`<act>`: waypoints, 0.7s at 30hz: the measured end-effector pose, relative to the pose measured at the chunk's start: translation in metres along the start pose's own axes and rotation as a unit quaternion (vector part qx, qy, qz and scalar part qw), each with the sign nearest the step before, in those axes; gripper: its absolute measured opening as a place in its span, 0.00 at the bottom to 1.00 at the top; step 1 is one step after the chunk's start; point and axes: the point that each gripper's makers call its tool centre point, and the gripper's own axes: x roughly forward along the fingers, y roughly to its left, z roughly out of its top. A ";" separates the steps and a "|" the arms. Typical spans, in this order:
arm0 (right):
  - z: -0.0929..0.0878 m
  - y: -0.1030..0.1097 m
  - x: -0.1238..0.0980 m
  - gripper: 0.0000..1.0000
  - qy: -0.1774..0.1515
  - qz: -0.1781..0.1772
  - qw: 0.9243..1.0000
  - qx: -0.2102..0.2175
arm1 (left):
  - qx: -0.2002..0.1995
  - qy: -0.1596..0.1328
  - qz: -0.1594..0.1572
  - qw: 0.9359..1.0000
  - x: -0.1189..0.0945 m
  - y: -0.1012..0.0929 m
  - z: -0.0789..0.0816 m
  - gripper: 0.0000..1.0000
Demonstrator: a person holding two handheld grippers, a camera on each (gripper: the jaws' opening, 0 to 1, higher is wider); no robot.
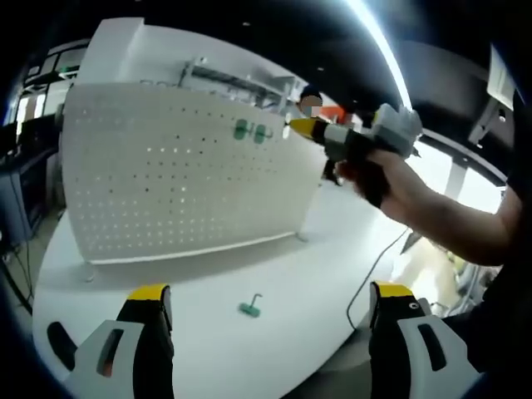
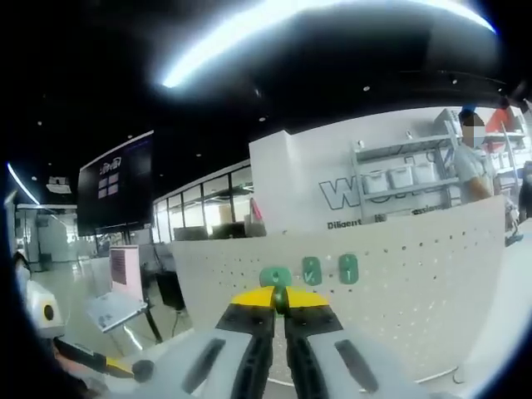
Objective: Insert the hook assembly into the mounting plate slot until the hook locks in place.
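Left gripper view: one white pegboard [image 1: 179, 179] stands upright on the white table [image 1: 274, 283], with two green hooks [image 1: 252, 131] on its upper face. A third green hook [image 1: 251, 308] lies loose on the table between this left gripper's [image 1: 270, 303] wide-apart, empty jaws, its thin stem pointing up. The right gripper [image 1: 301, 127] (held in a person's hand [image 1: 391, 179]) reaches toward the board. In the right gripper view, the right gripper [image 2: 280, 301] pinches a green hook [image 2: 277, 293], jaws nearly together, before three green hooks [image 2: 312, 270] in a row.

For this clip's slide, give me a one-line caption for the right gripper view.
Right gripper with fingers shut on a green hook at the white pegboard, beside two hooks already mounted.
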 end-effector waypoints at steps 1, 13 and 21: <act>0.000 -0.002 0.002 0.00 0.001 -0.002 1.000 -0.002 | -0.001 0.000 0.001 1.000 0.000 0.000 0.000 1.00; -0.005 -0.038 0.025 0.00 -0.004 -0.032 0.999 0.012 | -0.004 -0.001 0.014 1.000 -0.004 0.008 0.002 1.00; -0.001 -0.067 0.038 0.00 -0.010 -0.056 0.998 0.008 | -0.006 0.001 0.021 1.000 -0.004 0.014 0.002 1.00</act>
